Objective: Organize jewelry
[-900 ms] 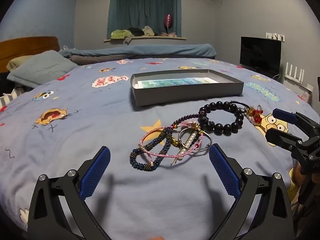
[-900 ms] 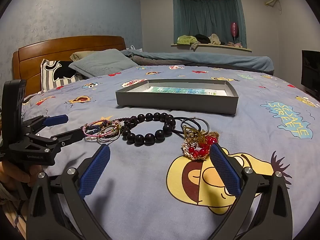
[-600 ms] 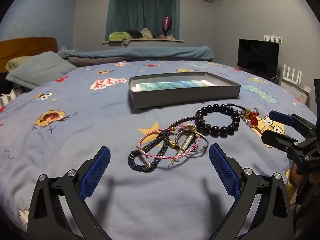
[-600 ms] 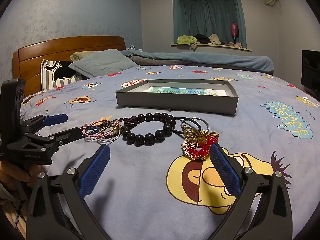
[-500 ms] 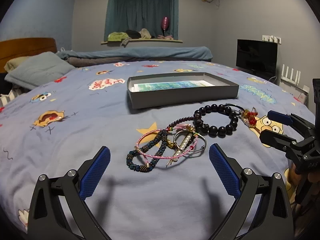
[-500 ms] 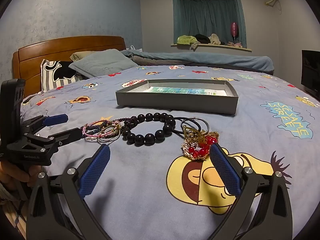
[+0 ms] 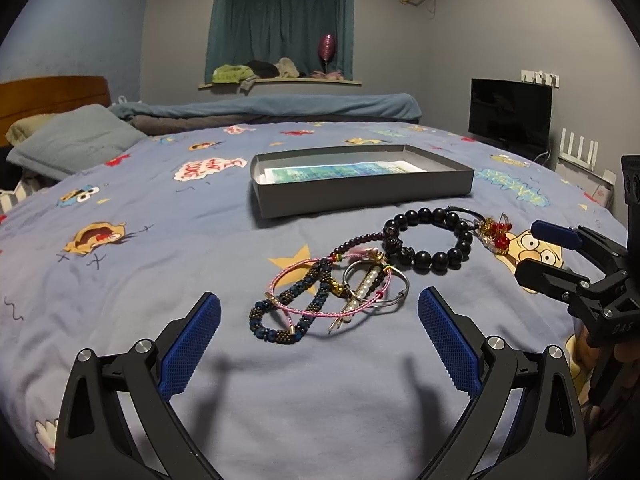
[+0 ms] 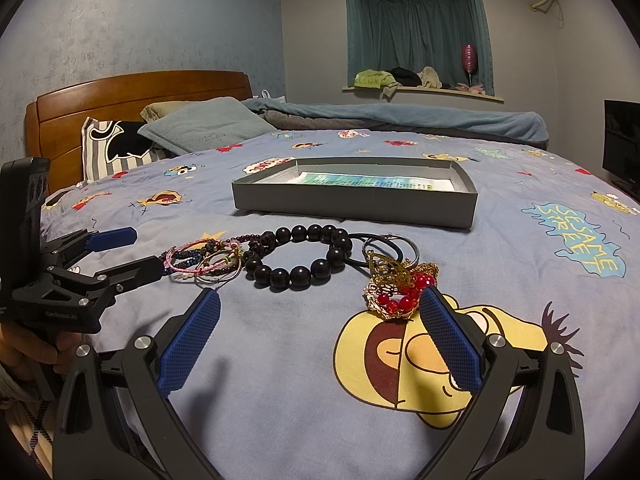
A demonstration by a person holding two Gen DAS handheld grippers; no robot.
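So far nothing looks sorted: the whole run of jewelry lies loose on the bed [image 7: 120,280], and the grey box [image 7: 360,196] beyond it holds only a printed paper sheet, no jewelry that I can see.

Just ahead of the left gripper [image 7: 319,334], between its wide-spread fingers, sits a tangle of pieces: a dark blue beaded bracelet [image 7: 296,304], a pink cord bracelet [image 7: 320,312], a silver bangle [image 7: 396,284] and a pearl pin [image 7: 362,292], overlapping one another. Further out and to its right lies the black bead bracelet [image 7: 432,240], touching a thin string of dark purple beads [image 7: 356,240] that runs back into the tangle.

In front of the right gripper [image 8: 320,322], close to its right finger, is the gold and red ornament [image 8: 394,290], lying partly over a pair of thin rings [image 8: 390,246]; the black bead bracelet [image 8: 300,258] is ahead and to the left.

Both grippers stand fully open with nothing between the pads, each tilted down toward the bedspread. The left one's finger tips reach the edge of the tangle in the right wrist view, though I cannot tell if they touch it.

By my reading every piece remains to be picked apart and moved, presumably into the box, and the tangle will need separating first
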